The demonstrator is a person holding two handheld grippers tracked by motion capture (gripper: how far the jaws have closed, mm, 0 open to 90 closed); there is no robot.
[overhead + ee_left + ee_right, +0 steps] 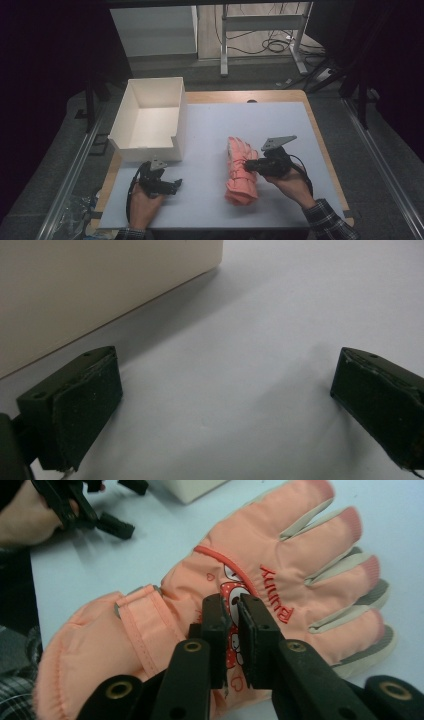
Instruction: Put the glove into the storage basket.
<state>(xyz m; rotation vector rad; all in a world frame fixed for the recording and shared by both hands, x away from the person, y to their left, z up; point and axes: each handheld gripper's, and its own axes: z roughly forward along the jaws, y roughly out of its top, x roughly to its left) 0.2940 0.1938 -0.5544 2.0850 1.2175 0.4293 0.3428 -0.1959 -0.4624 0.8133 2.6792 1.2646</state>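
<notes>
On the pale blue table mat [210,125], right of centre: a pink padded glove [241,172], laid flat with fingers pointing away from the person and cuff toward the near edge. Pressed down onto its back, the right gripper [235,611], jaws drawn close with only a narrow slit between them, tips set on the cartoon patch beside the red lettering; whether a fold of fabric was actually pinched could not be told. Glove seen spreading to either side of those jaws, strap and cuff on one side, fingers on the other. Well apart to the left, near the mat's front edge, the left gripper [225,405], jaws spread wide over bare mat with nothing between them. Just beyond it, an open white box [150,117] at the mat's left edge, its side wall close by one jaw.
</notes>
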